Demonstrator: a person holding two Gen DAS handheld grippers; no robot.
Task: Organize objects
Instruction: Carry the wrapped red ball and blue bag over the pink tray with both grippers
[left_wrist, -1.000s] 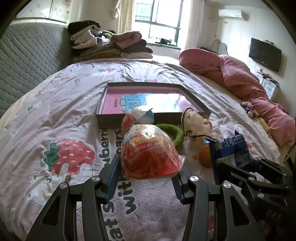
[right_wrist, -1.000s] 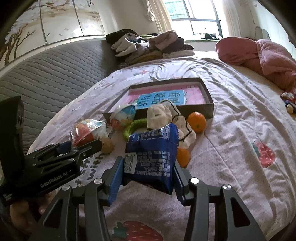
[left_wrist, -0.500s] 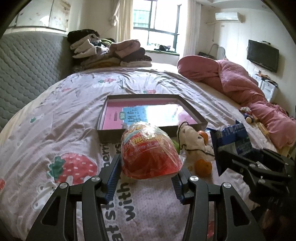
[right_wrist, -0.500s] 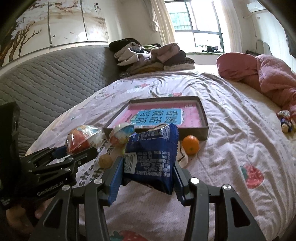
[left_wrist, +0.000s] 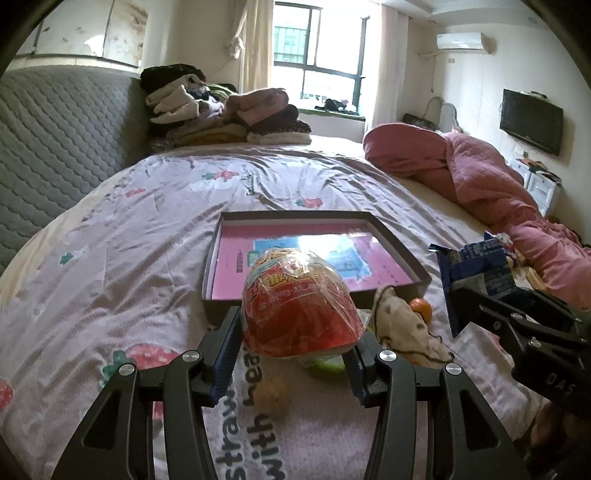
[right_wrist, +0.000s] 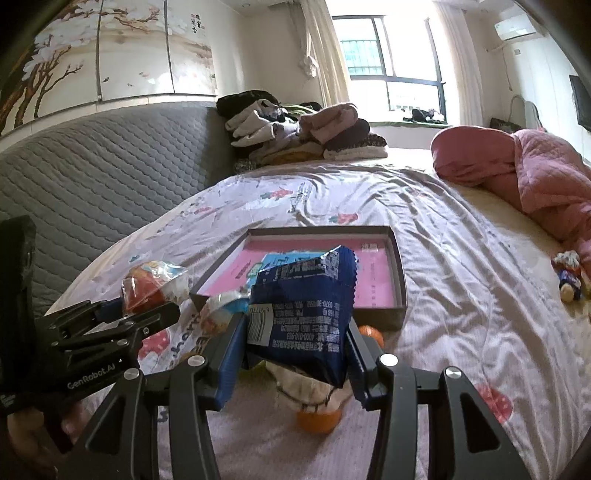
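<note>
Two tongs, left pinching red snack bag, right pinching blue packet, both just short of box straight ahead.

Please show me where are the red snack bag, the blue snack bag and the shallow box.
red snack bag (left_wrist: 299, 306): left wrist view, front face.
blue snack bag (right_wrist: 303, 314): right wrist view, printed back.
shallow box (right_wrist: 400, 277): right wrist view, right wall.

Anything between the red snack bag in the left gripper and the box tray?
Nothing visible. The left gripper holds the red plastic-wrapped snack bag above the bedsheet, just short of the shallow dark cardboard tray; the tray's pink floor looks bare.
</note>
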